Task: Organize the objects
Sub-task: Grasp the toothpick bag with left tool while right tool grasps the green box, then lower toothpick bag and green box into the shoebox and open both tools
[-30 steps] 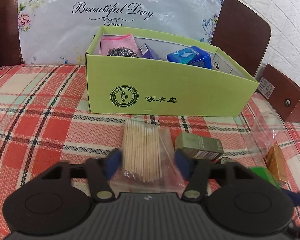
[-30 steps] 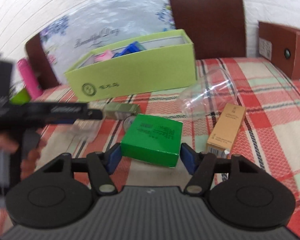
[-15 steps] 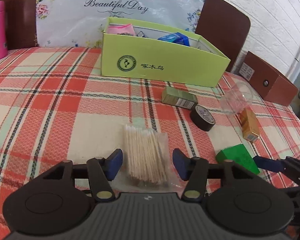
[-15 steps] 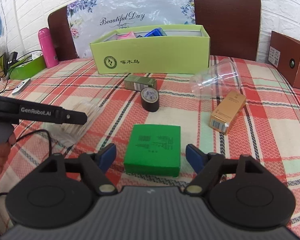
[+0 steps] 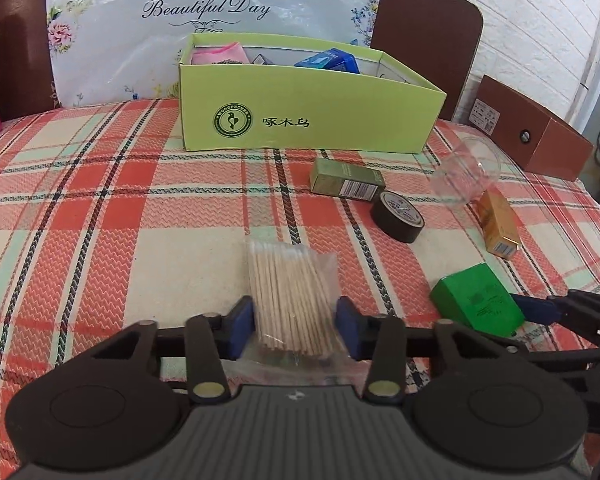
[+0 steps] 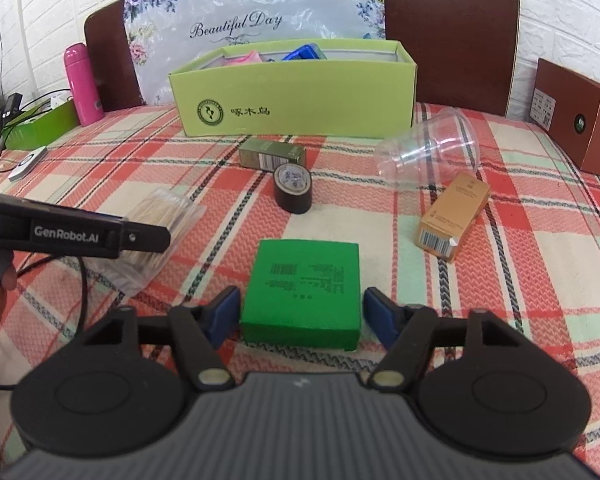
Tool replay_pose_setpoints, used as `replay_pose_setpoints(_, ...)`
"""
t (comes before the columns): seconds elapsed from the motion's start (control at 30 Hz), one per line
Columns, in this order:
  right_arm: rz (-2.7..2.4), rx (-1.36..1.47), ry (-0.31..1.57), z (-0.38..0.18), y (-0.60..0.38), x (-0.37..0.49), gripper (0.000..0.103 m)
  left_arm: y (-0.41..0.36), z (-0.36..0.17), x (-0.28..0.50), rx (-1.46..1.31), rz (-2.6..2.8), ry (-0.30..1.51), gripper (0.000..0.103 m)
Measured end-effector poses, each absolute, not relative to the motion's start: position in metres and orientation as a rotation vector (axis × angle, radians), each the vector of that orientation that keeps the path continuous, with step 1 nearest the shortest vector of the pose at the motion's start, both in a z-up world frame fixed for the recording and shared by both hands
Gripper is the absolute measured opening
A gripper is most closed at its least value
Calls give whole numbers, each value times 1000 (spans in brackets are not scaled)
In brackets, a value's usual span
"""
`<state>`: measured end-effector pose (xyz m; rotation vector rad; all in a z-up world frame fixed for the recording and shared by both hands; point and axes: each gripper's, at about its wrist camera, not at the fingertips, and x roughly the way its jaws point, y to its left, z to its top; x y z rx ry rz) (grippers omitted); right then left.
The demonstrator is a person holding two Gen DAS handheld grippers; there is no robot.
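Observation:
My left gripper is shut on a clear bag of cotton swabs, which rests on the plaid tablecloth. In the right wrist view the bag shows behind the left gripper's finger. My right gripper is open, with its fingers on either side of a flat green box and small gaps on both sides. The green box also shows in the left wrist view. A lime-green cardboard box stands at the back with several items inside.
On the cloth lie an olive carton, a black tape roll, a clear plastic cup on its side and an orange carton. A brown box stands right, a pink bottle left. Chairs stand behind.
Both grippers have pulled back from the lime-green box towards the near side of the table. The left gripper's fingers have closed in on the swab bag. The right gripper has opened around the green box.

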<state>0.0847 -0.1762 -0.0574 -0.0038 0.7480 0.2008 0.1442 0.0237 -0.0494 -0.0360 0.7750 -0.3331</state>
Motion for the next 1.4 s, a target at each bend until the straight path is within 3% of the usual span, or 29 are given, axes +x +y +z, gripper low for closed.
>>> replay_pose_setpoints(0.17,214,16,743,-55,-179,84,61,25,-46,145,-65,-363,777,24)
replay_pose_setpoints(0.27,234,21,726,-48,-180,84,61,26,-41,147,-100,-389,774,21)
replay_pose_setpoints(0.8,261,-34,481,33,-180,145,60,29,56,201,-97,-407,511,20)
replay_pose_setpoints(1.27,145,-19,389,34,-198,273,61,31,62,311,-121,-288,479,20)
replay_pose_setpoints(1.33,146,-23,390,26,-197,288,62,31,56,320,-114,-289,480,21)
replay_pose_setpoints(1.37,151,-27,397,20,-196,296,63,31,50,325,-106,-291,492,26)
replay_pose_setpoints(1.4,158,-31,410,13,-194,303,77,31,43,329,-94,-289,510,42)
